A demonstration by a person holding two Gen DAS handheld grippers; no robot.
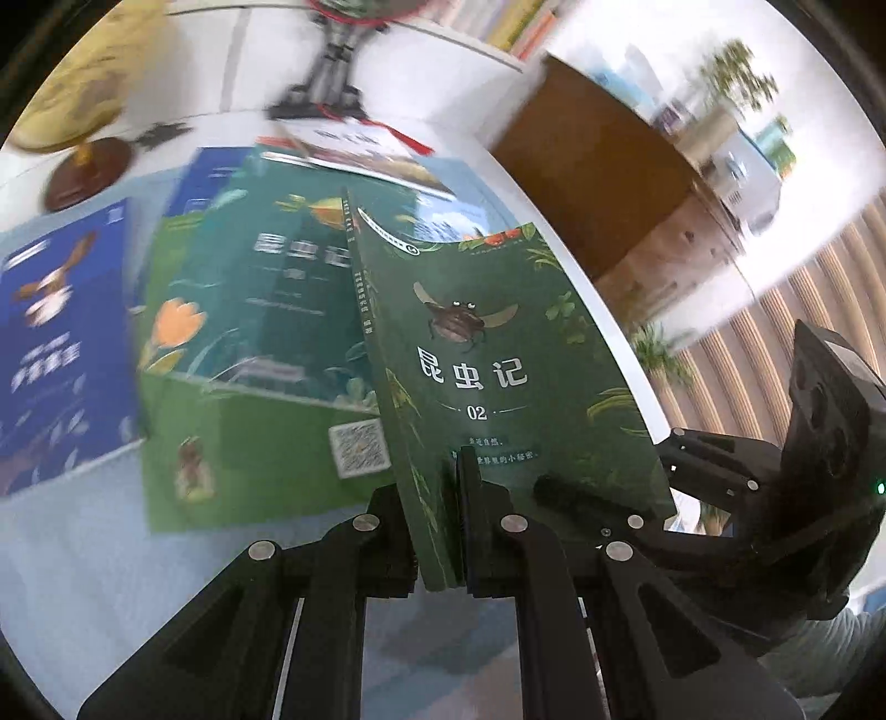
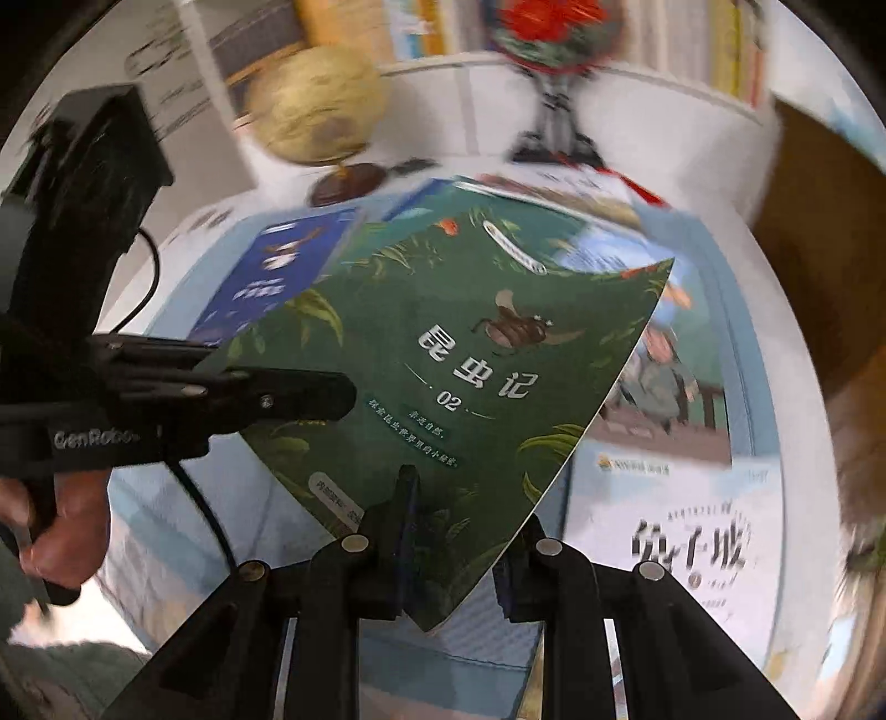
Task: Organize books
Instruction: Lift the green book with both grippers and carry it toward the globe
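- Holding a thin dark green paperback book [image 1: 498, 354] with a beetle picture and white letters, both tools lift it up off the table.
- The left black two-finger gripper [image 1: 446, 531] is squeezed tight on the book's bottom edge, near the spine.
- In the right wrist view, that left gripper [image 2: 332, 396] comes in from the left side, and a person's hand [image 2: 61, 526] holds its handle.
- The right black two-finger gripper [image 2: 459, 531] pinches the same green book [image 2: 459, 354] at its bottom corner, with one finger [image 2: 401, 498] lying on the cover.
- In the left wrist view, the right gripper [image 1: 559, 490] reaches in from the right and grips the lower part of the cover.
- The book is in the air, tilted, above other books that lie flat.
- Under it lies a bigger green book [image 1: 266, 310] with an orange flower on it.
- A dark blue book [image 1: 50, 343] with a bird picture lies to the left of that one.
- A white book [image 2: 692, 531] with big black letters lies on the right in the right wrist view.
- All these books lie on a pale blue mat [image 1: 111, 554] on a white table [image 1: 598, 299].
- A yellow globe [image 2: 315, 111] on a brown round foot [image 2: 346, 183] stands at the back, near a shelf of colourful books [image 2: 714, 39].
- The back of both pictures is blurry.
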